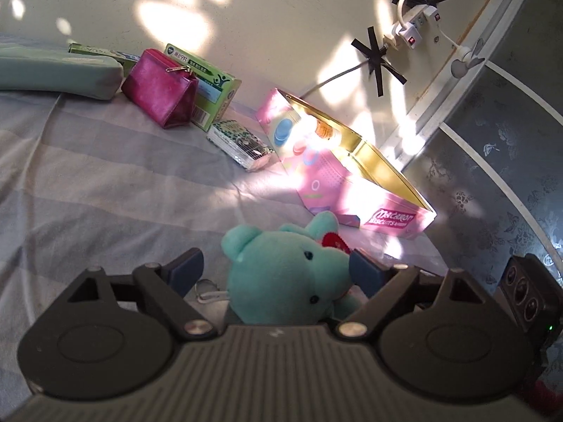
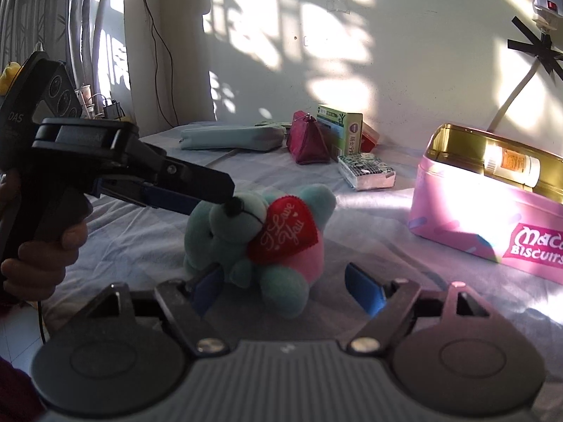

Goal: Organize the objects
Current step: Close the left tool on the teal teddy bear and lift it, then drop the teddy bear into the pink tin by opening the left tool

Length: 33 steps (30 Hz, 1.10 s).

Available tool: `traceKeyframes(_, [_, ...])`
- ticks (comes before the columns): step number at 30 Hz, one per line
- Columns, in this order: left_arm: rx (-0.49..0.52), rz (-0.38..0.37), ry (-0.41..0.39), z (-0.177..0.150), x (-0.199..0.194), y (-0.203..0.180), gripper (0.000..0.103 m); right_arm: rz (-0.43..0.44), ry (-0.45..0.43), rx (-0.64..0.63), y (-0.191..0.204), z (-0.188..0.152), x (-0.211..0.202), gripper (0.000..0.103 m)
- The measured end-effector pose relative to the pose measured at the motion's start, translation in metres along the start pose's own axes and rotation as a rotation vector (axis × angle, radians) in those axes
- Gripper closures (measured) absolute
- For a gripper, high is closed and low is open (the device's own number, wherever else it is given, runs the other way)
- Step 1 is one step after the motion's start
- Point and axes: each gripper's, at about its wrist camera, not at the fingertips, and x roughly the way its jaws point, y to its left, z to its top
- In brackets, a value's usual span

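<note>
Teddy [image 2: 253, 235] near tin [image 2: 492, 218], between spread, empty left gripper [image 1: 276, 267] and right gripper [image 2: 285, 290]: close squarely on body, not heart.

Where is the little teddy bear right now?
The teal plush teddy bear with a red heart sits on the striped bedsheet, left of the pink biscuit tin, between both open grippers.

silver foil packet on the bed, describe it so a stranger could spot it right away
Find the open pink biscuit tin on the striped bedsheet. Just beyond its far end, before the green box, lies the silver foil packet: flat, shiny-edged, with a green-and-white print on top, unlike the magenta pouch nearby.
</note>
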Motion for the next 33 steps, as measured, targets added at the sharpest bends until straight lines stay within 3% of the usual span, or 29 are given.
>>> traceKeyframes(3, [-0.048,-0.031,0.022,-0.005,0.008,0.004,0.013,0.021,0.032,0.01,-0.001,-0.002,0.011,0.033])
traceKeyframes(4, [-0.077,-0.056,0.042,-0.006,0.012,0.006,0.018,0.041,0.039,0.019,-0.002,-0.003,0.013,0.048])
traceKeyframes(5, [-0.105,-0.094,0.066,-0.007,0.017,0.007,0.026,0.051,0.043,0.026,-0.002,-0.004,0.014,0.054])
traceKeyframes(6, [-0.12,-0.104,0.074,-0.006,0.02,0.005,0.026,0.034,0.036,0.02,-0.001,-0.004,0.014,0.058])
traceKeyframes(8, [-0.054,-0.089,0.053,0.001,0.02,-0.013,0.028,0.01,0.022,0.027,-0.002,-0.004,0.012,0.069])
traceKeyframes(13, [0.14,-0.125,-0.017,0.029,0.026,-0.068,0.028,-0.09,-0.143,0.074,-0.024,0.004,-0.017,0.07])
traceKeyframes(18, [0.233,-0.18,-0.037,0.054,0.064,-0.109,0.028,-0.31,-0.284,0.04,-0.051,0.013,-0.041,0.07])
traceKeyframes(27, [0.306,-0.198,0.029,0.078,0.162,-0.171,0.027,-0.532,-0.315,0.173,-0.132,0.018,-0.04,0.07])
traceKeyframes(33, [0.304,-0.157,0.042,0.079,0.196,-0.185,0.024,-0.655,-0.303,0.247,-0.164,0.008,-0.033,0.064])
